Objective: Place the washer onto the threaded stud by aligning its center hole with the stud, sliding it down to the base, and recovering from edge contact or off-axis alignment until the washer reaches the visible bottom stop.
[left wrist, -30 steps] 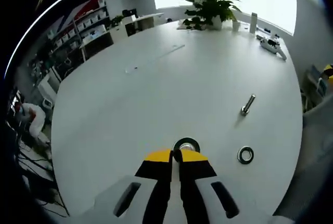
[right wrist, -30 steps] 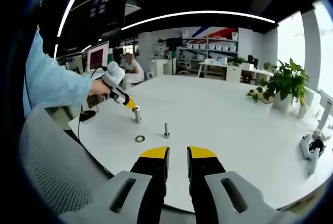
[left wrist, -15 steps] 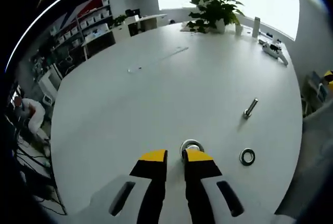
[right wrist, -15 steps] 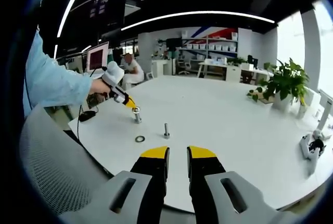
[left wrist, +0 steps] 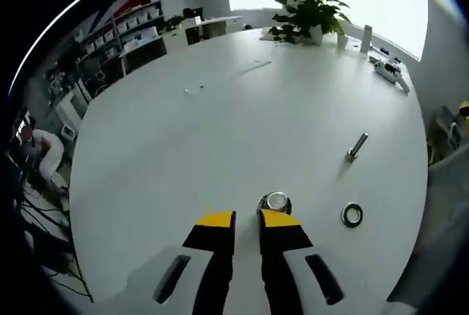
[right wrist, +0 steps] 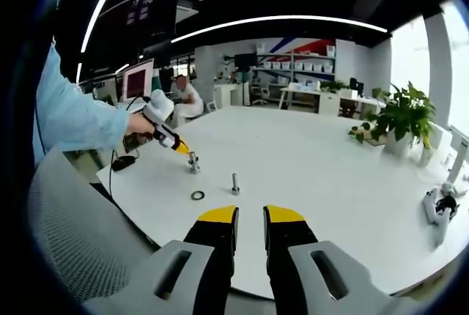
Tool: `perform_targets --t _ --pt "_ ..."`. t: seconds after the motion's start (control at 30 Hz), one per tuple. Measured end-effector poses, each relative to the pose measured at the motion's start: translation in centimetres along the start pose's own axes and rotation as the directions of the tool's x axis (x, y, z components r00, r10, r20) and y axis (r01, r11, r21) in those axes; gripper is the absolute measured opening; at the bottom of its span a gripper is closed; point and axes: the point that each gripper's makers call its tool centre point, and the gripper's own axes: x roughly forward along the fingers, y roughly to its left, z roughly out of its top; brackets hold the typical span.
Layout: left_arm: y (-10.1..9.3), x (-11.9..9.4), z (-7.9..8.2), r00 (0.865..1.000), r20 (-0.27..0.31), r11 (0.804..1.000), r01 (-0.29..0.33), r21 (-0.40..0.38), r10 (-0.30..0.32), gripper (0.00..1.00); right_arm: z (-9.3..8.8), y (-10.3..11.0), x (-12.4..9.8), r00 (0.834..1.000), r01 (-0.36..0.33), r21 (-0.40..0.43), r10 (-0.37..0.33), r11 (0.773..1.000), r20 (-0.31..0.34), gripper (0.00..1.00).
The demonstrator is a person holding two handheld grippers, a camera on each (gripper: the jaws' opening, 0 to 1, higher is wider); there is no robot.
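Washer (left wrist: 276, 201) seated on stud (right wrist: 193, 162), just beyond parted, empty left gripper (left wrist: 246, 217) jaws; right gripper (right wrist: 250, 214) likewise released.

White table (left wrist: 220, 132); yellow-and-black fingers (left wrist: 218, 228); silver stud (left wrist: 276, 201); dark washer (left wrist: 352, 215).

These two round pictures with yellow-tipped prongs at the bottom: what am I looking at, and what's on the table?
Each picture comes from a camera riding on a handheld gripper. A person holds one in each hand. The left gripper looks down at an upright stud with a washer around it; its jaws are open and hold nothing. A second stud and a loose washer lie on the white table. The right gripper, also open, hangs back; its view shows the person's hand holding the left gripper.
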Motion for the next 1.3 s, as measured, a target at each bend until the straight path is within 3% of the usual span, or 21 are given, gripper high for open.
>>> perform_targets --t 0.37,0.7,1.3 --pt "-1.4 -0.1 -1.5 1.0 -0.005 1.0 0.019 -0.012 -0.019 0.1 0.1 0.0 0.0 1.0 -0.001 0.0 0.001 1.0 0.002 0.16" --pt "-4.5 0.6 -3.4 0.997 -0.023 0.998 0.067 -0.023 -0.067 0.1 0.1 0.0 0.0 1.0 0.0 0.001 0.0 1.0 0.005 0.16" --pt "-10.5 1.8 -3.6 0.983 -0.035 0.983 0.181 0.011 -0.18 0.11 0.0 0.0 0.0 1.0 -0.001 0.001 0.001 1.0 0.002 0.16"
